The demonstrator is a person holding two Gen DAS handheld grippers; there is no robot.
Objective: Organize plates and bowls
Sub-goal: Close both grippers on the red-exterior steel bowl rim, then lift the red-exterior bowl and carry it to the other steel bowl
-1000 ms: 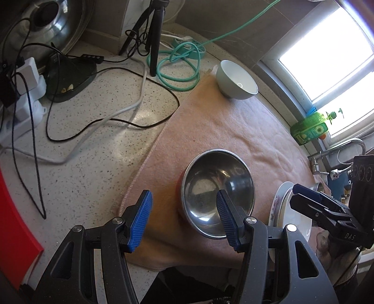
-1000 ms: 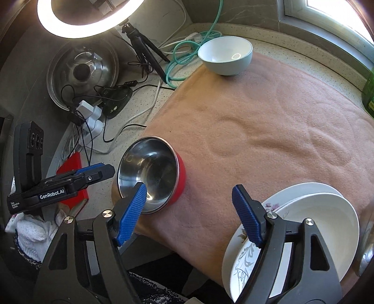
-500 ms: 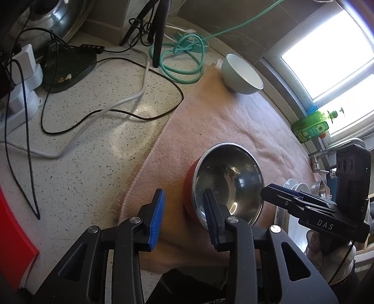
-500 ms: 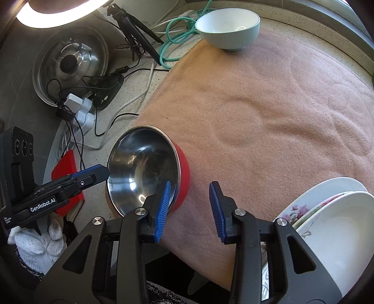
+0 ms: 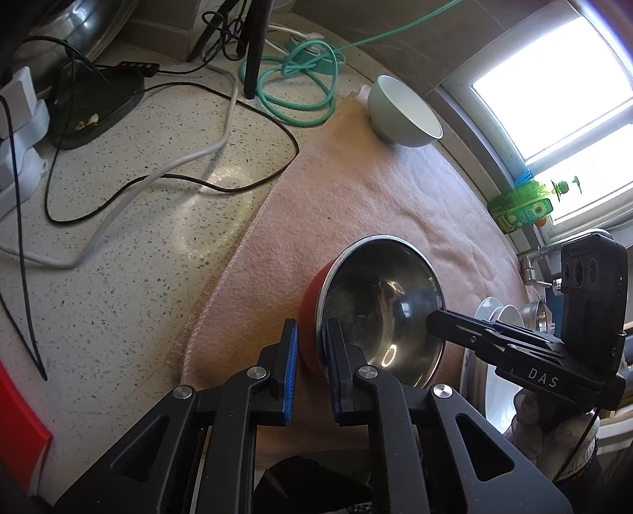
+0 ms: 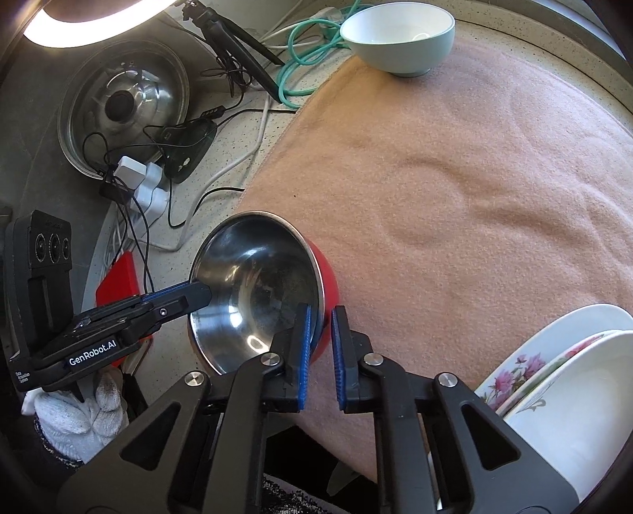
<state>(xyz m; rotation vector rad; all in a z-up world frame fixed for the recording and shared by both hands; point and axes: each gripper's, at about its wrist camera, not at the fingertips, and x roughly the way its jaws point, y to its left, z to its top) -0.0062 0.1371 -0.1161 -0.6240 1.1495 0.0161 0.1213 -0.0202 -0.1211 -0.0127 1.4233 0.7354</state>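
Both grippers clamp the steel bowl [image 5: 379, 308] on the pink cloth [image 6: 474, 197]: left gripper [image 5: 310, 363] closing on its near-left rim, right gripper [image 6: 319, 348] pinching the opposite rim. Beside it, stacked plates [image 6: 554, 379]; farther off, a pale green bowl [image 6: 399, 35].

The speckled table [image 5: 130, 253] fills the left of the frame. A pink cloth [image 6: 455, 189] covers its right side; black and white cables [image 5: 205, 158], a green hose [image 5: 292, 79] and a tripod [image 6: 237, 43] lie at upper left.

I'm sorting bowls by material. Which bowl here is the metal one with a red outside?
The steel bowl at the pink cloth's near edge, gripped at opposite rims by both grippers; the pale green bowl at the far corner is ceramic.
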